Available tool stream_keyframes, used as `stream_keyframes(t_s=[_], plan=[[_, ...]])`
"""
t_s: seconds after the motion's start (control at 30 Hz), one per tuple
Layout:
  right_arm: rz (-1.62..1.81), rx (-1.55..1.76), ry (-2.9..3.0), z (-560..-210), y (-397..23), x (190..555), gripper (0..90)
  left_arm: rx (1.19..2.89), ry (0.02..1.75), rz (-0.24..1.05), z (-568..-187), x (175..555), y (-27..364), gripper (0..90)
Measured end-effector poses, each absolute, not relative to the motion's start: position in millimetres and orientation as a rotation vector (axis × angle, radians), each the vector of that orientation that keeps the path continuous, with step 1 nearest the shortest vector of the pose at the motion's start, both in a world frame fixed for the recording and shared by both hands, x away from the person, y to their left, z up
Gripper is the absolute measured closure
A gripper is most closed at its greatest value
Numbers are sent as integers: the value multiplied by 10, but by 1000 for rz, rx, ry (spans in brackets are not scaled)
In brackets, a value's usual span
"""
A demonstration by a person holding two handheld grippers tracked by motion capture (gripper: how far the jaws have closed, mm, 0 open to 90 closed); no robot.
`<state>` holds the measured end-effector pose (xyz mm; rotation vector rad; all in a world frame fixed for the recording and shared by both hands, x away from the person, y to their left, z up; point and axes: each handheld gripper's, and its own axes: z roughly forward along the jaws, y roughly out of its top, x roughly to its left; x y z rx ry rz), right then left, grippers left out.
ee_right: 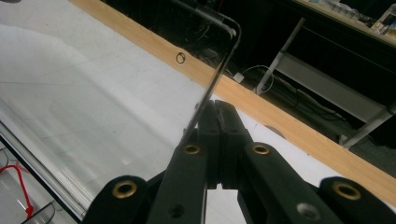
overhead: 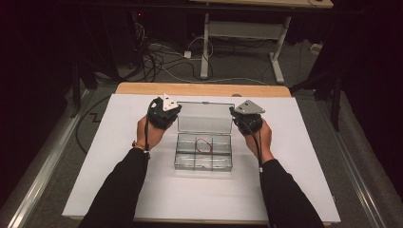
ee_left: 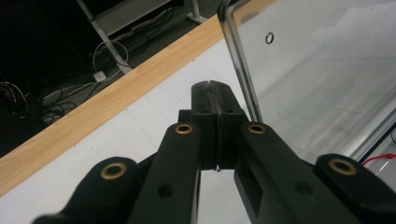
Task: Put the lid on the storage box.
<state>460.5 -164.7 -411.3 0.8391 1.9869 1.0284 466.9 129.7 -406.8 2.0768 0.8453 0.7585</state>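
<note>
Clear plastic compartment box (overhead: 203, 152) at the middle of the white table (overhead: 119, 190), its upright hinged lid (overhead: 205, 117) running side to side between the left gripper (overhead: 163, 114) and right gripper (overhead: 248, 118), each with jaws together just beside a lid end

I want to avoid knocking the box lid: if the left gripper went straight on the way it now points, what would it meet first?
Probably nothing soon. The left gripper, jaws shut, points past the side edge of the open clear lid, over the white mat toward the table's wooden edge. The lid sits very close beside it; depth is unclear.
</note>
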Motion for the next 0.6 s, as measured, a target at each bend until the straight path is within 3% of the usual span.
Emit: stream_keyframes(t_s=[0.6], plan=[[1029,843,1965,-4057,-1636,4524,900,2077,837,769,-4043,4593,1304,869]])
